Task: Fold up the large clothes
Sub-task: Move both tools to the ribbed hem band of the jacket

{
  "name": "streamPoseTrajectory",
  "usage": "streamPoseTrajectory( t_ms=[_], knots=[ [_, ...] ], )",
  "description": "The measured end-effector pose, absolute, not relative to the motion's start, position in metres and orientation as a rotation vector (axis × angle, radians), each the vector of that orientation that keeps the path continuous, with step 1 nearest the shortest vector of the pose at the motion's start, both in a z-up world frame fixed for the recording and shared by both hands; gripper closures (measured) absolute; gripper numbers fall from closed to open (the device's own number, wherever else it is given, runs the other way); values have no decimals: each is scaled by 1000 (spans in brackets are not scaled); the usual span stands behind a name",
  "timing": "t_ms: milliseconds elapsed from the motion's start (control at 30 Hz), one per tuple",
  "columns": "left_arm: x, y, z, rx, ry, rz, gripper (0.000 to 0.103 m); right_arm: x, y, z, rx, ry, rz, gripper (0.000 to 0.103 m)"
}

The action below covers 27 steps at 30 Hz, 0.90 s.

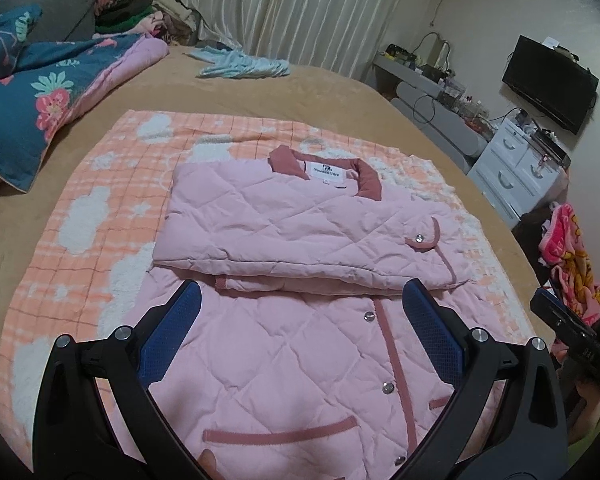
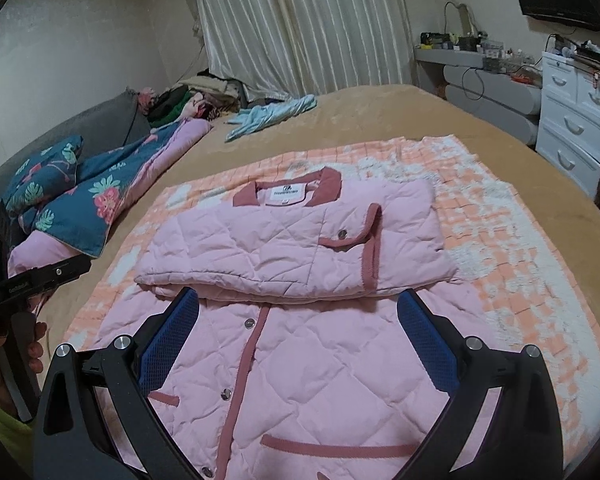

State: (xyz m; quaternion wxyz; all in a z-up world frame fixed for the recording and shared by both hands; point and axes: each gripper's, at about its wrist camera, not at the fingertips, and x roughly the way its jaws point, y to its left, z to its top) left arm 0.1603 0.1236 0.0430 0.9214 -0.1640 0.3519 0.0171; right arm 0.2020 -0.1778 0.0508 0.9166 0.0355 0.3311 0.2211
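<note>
A pink quilted jacket point(image 1: 300, 344) with dark pink trim and snap buttons lies on an orange-and-white checked blanket point(image 1: 100, 208) on the bed. Its sleeves are folded across the chest below the collar point(image 1: 328, 170). My left gripper point(image 1: 300, 300) is open and empty, hovering over the jacket's lower half with the fold edge just beyond its fingertips. The jacket also shows in the right wrist view point(image 2: 300, 360), where my right gripper point(image 2: 298, 304) is open and empty above the same lower half. The blanket point(image 2: 520, 240) lies under it there too.
A blue floral quilt point(image 1: 40, 92) lies at the bed's left. A light blue garment point(image 1: 244, 64) lies at the far side. A clothes pile point(image 1: 140, 16) sits by the curtains. White drawers point(image 1: 516, 168), a TV point(image 1: 552, 80) and a pink-yellow cloth point(image 1: 572, 256) are on the right.
</note>
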Motion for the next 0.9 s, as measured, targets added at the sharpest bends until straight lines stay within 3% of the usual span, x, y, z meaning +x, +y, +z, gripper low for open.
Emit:
streamPoseTrajectory(
  t_ms=[900],
  knots=[
    [92, 87, 76, -278, 640, 2, 8, 130, -226, 93, 98, 575, 466, 4]
  ],
)
